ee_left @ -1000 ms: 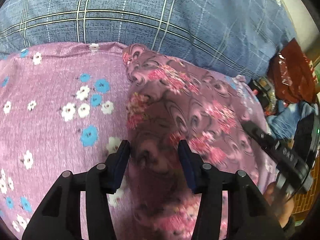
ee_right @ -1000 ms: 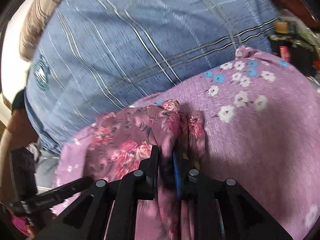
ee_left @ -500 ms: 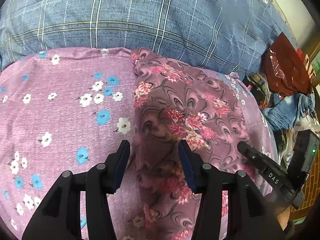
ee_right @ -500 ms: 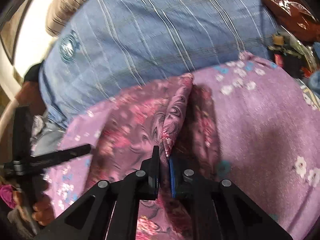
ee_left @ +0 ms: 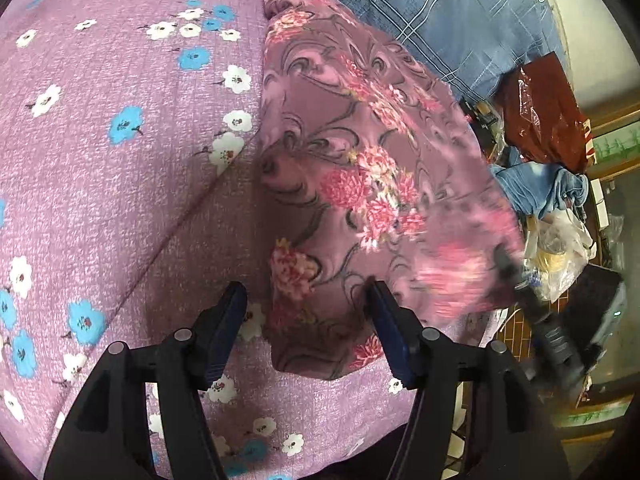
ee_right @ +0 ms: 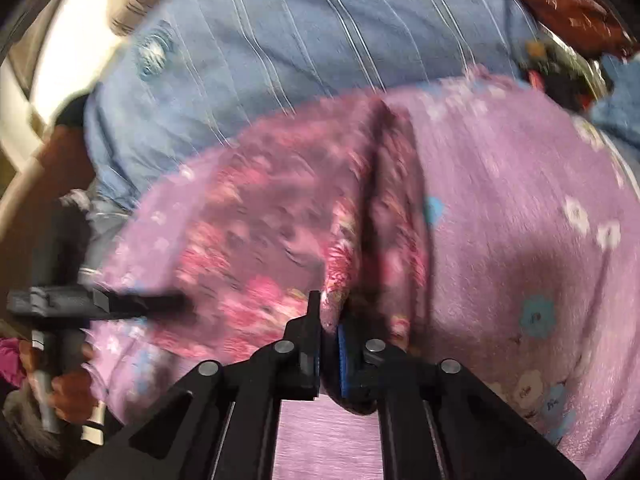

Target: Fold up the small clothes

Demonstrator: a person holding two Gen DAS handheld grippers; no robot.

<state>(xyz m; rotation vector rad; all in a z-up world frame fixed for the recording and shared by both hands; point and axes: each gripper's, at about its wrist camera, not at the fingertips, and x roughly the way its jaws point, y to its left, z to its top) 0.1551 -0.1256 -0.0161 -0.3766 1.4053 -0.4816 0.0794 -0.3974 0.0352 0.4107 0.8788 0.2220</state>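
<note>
One garment [ee_left: 360, 168] lengthwise away | left gripper [ee_left: 306, 324] jaws opening, astride | right gripper [ee_right: 329, 344] pinching edge

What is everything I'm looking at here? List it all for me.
small garment: one, mauve with pink flowers, lying on the sheet, one edge pinched up
sheet: one, purple with white and blue flowers, spread underneath
checked cloth: one, blue, beyond the sheet
plastic bag: one, dark red, far right
blue clothing: one heap, right edge
left hand-held gripper: black, jaws opening over the garment
right hand-held gripper: black, shut on the garment's edge
hand: one, lower left in the right view
</note>
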